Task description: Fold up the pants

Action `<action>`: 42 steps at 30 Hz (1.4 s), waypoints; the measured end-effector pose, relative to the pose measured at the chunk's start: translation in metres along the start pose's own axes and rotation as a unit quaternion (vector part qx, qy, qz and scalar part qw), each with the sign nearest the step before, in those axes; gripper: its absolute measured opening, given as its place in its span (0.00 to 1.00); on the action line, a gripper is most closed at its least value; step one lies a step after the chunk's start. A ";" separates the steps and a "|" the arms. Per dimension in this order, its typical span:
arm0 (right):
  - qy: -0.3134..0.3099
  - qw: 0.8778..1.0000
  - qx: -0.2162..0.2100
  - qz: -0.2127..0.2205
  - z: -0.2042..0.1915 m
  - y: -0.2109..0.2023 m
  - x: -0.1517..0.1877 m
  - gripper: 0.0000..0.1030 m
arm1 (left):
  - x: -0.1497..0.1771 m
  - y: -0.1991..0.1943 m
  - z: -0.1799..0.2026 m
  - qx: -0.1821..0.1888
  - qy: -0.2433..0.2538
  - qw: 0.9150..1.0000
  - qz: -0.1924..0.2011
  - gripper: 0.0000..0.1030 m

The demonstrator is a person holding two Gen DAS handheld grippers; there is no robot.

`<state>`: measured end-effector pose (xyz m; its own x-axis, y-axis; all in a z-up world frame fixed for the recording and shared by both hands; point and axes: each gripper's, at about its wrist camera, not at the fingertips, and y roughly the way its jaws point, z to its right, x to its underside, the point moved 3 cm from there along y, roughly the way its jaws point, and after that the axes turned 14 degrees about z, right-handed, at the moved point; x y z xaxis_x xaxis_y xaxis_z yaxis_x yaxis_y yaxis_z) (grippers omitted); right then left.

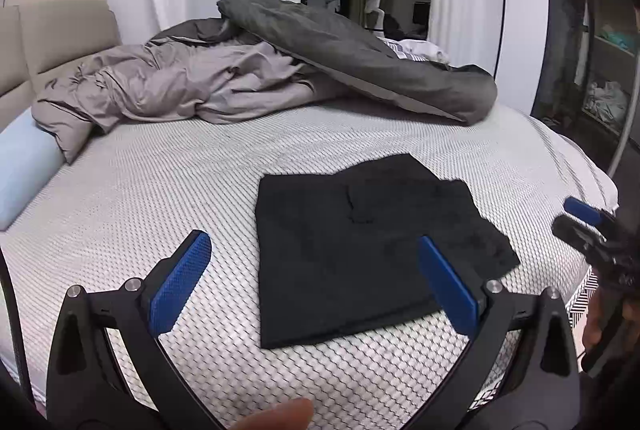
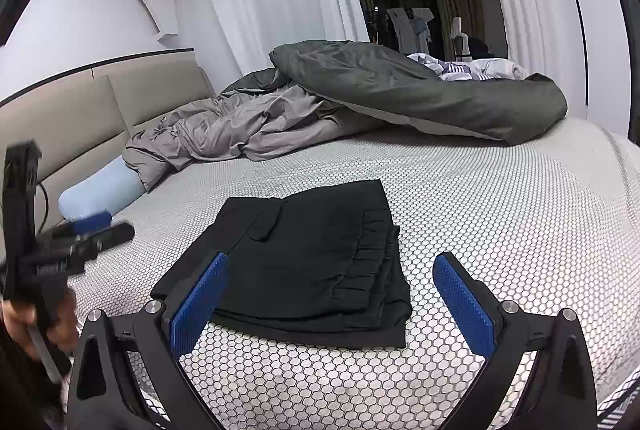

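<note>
Both of my tongs were released and held nothing, hovering above the near edge of the mattress (image 1: 168, 190) with the black pants (image 1: 360, 250) as my landmark. My left gripper (image 1: 316, 278) sat to the left of the pants, its right finger over their near left part and its left finger out over bare mattress. My right gripper (image 2: 332, 298) hung over their near edge, its left finger above the cloth and its right finger past the gathered waistband side. The pants lay flat, already folded into a compact stack that ran away from me toward the rumpled duvet (image 2: 420, 90). I judged the right gripper nearer for any final tidying.
</note>
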<state>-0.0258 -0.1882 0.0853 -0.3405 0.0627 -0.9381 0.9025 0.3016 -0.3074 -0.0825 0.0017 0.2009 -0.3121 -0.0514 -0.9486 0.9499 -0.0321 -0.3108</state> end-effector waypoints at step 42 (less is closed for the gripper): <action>-0.004 1.000 -0.021 -0.009 -0.002 0.000 0.013 1.00 | 0.058 -0.003 -0.004 0.016 0.034 0.999 -0.028 0.99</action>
<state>-0.0306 -0.1852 0.0731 -0.3548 0.0493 -0.9336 0.8843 0.3420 -0.3180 -0.1034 0.0030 0.1463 -0.3627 0.0185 -0.9317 0.9294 -0.0658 -0.3631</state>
